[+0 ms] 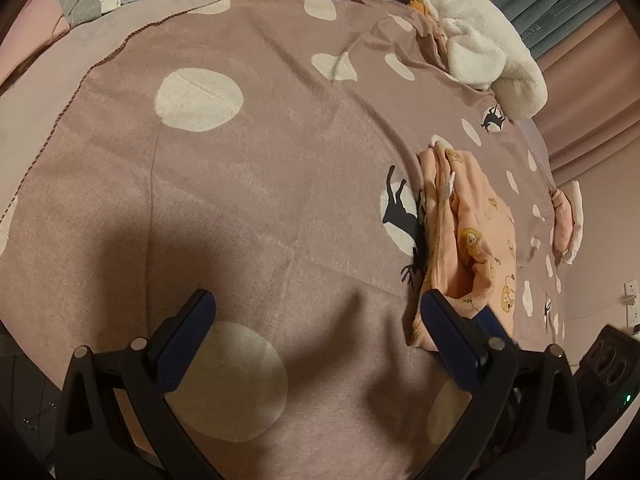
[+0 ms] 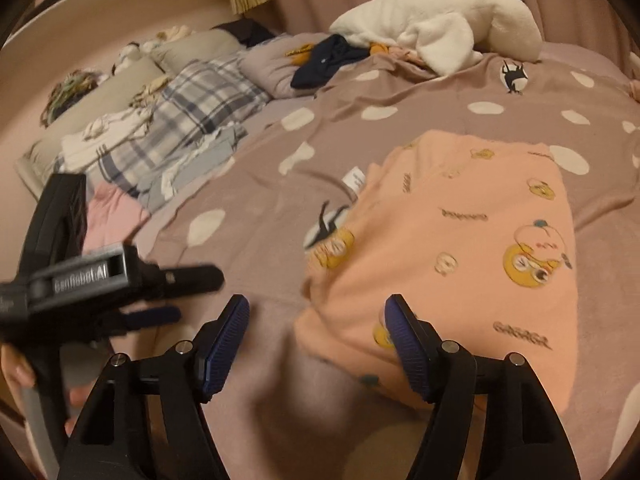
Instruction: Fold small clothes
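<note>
A small peach garment (image 2: pixel 460 240) with yellow cartoon prints lies folded flat on the mauve dotted blanket (image 2: pixel 248 208). It also shows in the left wrist view (image 1: pixel 468 232) at the right, seen edge-on. My right gripper (image 2: pixel 316 312) is open and empty, its fingers straddling the garment's near left corner just above it. My left gripper (image 1: pixel 318 304) is open and empty over bare blanket (image 1: pixel 260 180), its right finger next to the garment's near end. The left gripper also shows in the right wrist view (image 2: pixel 176 292), to the left.
A white fluffy garment (image 2: pixel 432 24) and a dark navy one (image 2: pixel 328 60) lie at the bed's far side. A plaid and grey clothes pile (image 2: pixel 168 132) lies at the left. A folded pink and white item (image 1: pixel 568 220) sits at the bed's right edge. Curtains hang behind.
</note>
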